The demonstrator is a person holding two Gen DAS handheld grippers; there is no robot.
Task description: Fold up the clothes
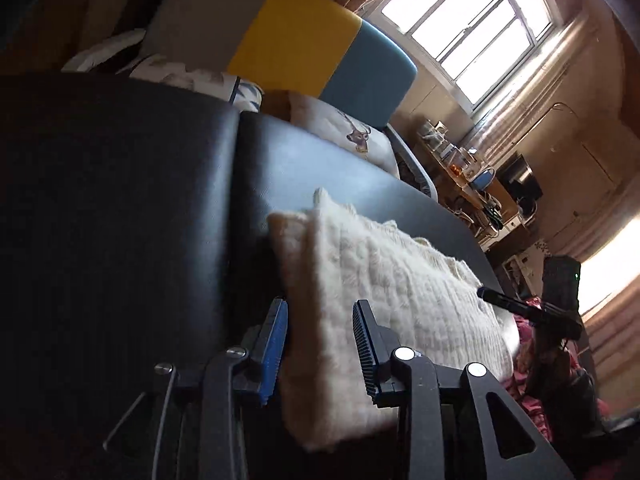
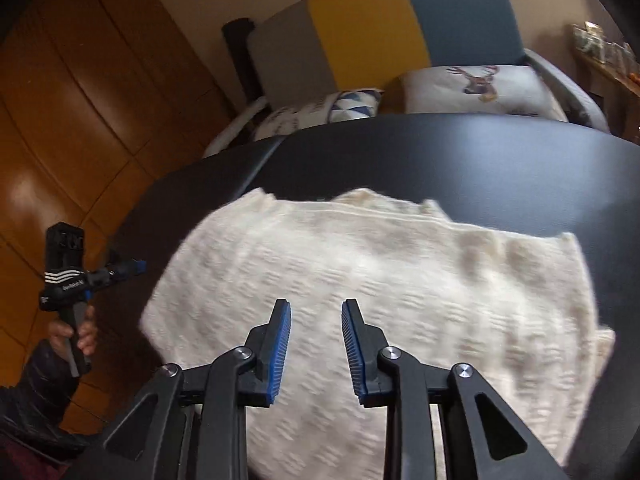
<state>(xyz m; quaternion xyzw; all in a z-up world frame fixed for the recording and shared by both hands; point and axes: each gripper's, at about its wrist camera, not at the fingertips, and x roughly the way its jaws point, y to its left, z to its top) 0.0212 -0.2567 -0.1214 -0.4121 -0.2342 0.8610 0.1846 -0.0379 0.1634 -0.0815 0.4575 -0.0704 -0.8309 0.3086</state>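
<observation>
Left gripper [image 1: 320, 344]: jaws parted, blue pads clear of the cloth, nothing pinched between them. Seen from the right wrist view at 9 o'clock, off the table's left edge, gripped by a hand [image 2: 76, 336] in a dark sleeve [image 2: 36, 392]. Right gripper [image 2: 316, 348]: jaws likewise apart, blue fingertips [image 2: 282, 344] hovering over the cloth, empty. Cream knitted garment [image 2: 380, 280]: lay folded flat on the black table [image 2: 460, 160], filling the middle of the right wrist view; from the left wrist view, stretched from 6 o'clock toward 3 o'clock. Beyond the table at 12 o'clock: a grey, yellow and blue chair back [image 2: 368, 28], with a deer-print cushion [image 2: 476, 88] at 1 o'clock. Wooden floor [image 2: 80, 120] at 10 o'clock.
</observation>
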